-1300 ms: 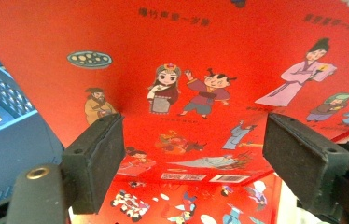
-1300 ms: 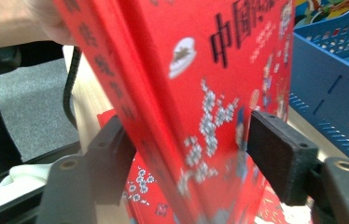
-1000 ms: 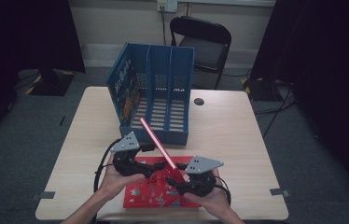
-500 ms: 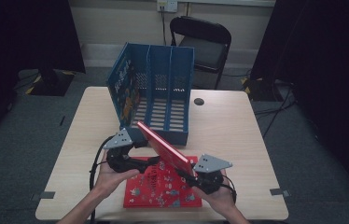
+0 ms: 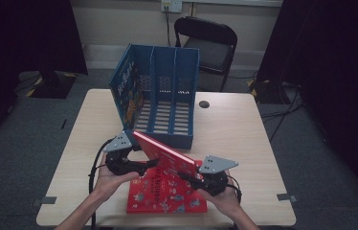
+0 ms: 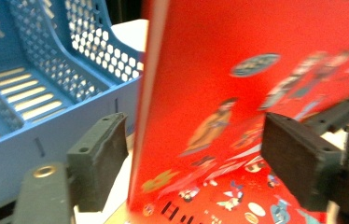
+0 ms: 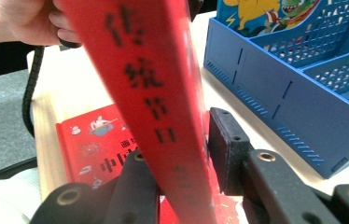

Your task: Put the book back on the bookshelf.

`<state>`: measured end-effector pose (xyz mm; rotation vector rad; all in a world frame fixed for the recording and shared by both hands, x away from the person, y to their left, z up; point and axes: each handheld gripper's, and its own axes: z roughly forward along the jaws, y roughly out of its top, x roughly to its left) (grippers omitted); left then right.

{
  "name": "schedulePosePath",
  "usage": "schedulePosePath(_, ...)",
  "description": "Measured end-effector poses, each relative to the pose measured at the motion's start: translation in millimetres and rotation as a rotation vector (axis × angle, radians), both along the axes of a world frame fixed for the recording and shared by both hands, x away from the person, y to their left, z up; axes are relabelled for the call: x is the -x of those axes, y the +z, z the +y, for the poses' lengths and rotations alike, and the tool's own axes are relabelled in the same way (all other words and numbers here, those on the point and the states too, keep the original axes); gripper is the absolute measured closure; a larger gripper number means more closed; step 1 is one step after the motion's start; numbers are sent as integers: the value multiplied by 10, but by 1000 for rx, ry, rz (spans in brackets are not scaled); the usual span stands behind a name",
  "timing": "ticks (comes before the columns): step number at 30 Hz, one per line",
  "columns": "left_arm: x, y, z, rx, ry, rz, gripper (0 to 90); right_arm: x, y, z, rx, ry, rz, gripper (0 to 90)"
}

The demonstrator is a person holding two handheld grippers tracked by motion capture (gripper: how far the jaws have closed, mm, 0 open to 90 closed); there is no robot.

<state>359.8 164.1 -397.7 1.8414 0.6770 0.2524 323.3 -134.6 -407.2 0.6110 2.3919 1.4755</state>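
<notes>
Midpoint of a lift, seemingly: left tongs (image 6: 196, 135) spread astride the tilted red book (image 5: 165, 153), right tongs (image 7: 182, 140) just closing to pinch its spine, above another red book (image 5: 167, 199) on the pale table (image 5: 229, 129); next, probably upending into the blue rack (image 5: 167, 96), black chair (image 5: 210, 43) and grey carpet beyond.

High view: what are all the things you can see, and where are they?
Rack: one, blue, three slots, far half of the table.
Lifted book: one, red, tilted, in front of the rack.
Flat book: one, red, near table edge.
Table: one, pale wood, middle.
Chair: one, black, behind the table.
Disc: one, dark, right of the rack.
Right gripper: black, jaws just closed onto the lifted book's spine.
Left gripper: black, jaws apart around the lifted book.
</notes>
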Motion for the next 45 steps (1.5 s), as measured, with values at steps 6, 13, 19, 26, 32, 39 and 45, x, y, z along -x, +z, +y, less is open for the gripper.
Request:
schedulePosePath(6,-6,29,23,-21,28,-6,291,-113,24,35,-19,29,25,752)
schedulePosePath(13,-27,33,27,-25,26,5,298,-170,43,128,-81,25,12,744)
schedulePosePath(19,-25,27,15,-30,40,-6,282,-144,71,183,-64,4,-24,780)
schedulePosePath(26,-24,17,34,-55,67,-2,253,-163,137,231,-25,-13,-38,802)
schedulePosePath(32,30,-1,152,-101,106,28,212,-199,127,206,-44,-30,-17,803)
schedulePosePath(39,150,-183,228,-195,105,96,193,-224,135,203,-74,-47,8,803)
schedulePosePath(45,153,-285,335,-187,142,109,157,-250,160,201,-97,-55,20,804)
